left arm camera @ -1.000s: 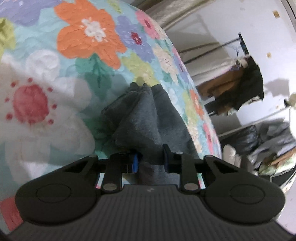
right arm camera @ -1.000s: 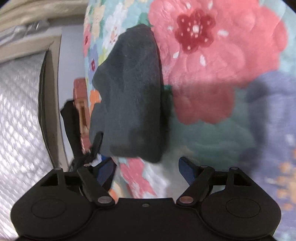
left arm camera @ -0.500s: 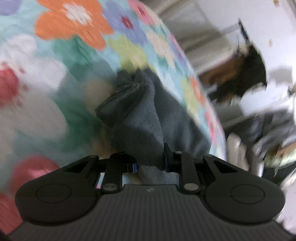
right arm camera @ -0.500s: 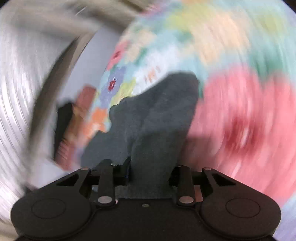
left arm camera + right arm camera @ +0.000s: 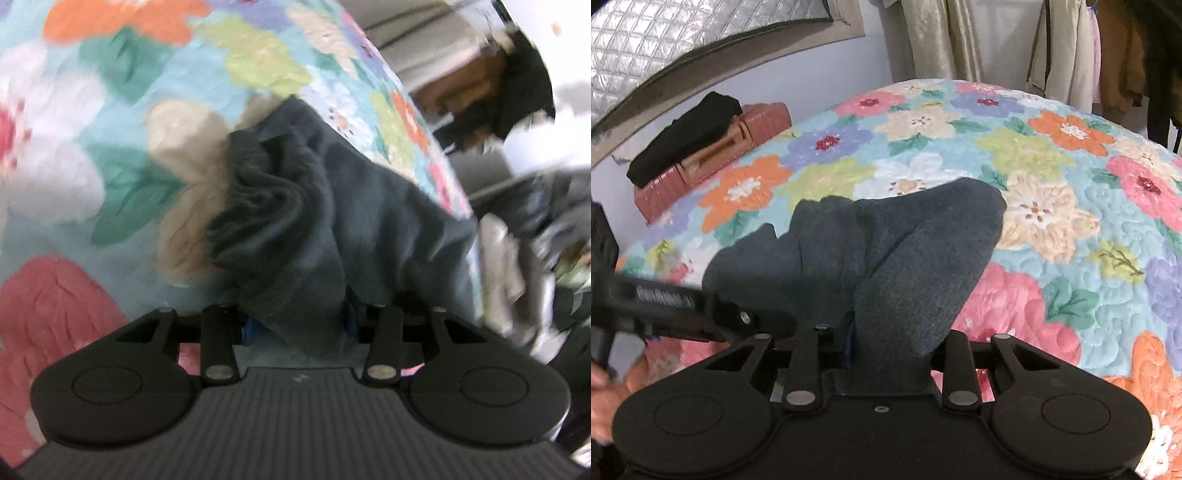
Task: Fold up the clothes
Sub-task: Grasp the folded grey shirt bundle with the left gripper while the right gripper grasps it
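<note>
A dark grey garment [image 5: 332, 206] lies bunched on a floral quilt [image 5: 110, 147]. My left gripper [image 5: 299, 325] is shut on one edge of it, the cloth rising up between the jaws. In the right wrist view the same grey garment [image 5: 886, 258] drapes from my right gripper [image 5: 890, 343], which is shut on another part of it and holds it lifted above the floral quilt [image 5: 1071, 184]. The left gripper's black body [image 5: 672, 306] shows at the left of the right wrist view, close beside the cloth.
A reddish suitcase [image 5: 701, 155] with a black folded item [image 5: 683, 136] on it stands beyond the bed by the wall. Clothes hang at the back right [image 5: 1108, 55]. A pile of dark and light clothes [image 5: 535, 221] lies off the bed's right edge.
My right gripper went from open beside the garment to shut on it and swung up to face across the bed. The left gripper kept its hold and shifted, bunching the cloth.
</note>
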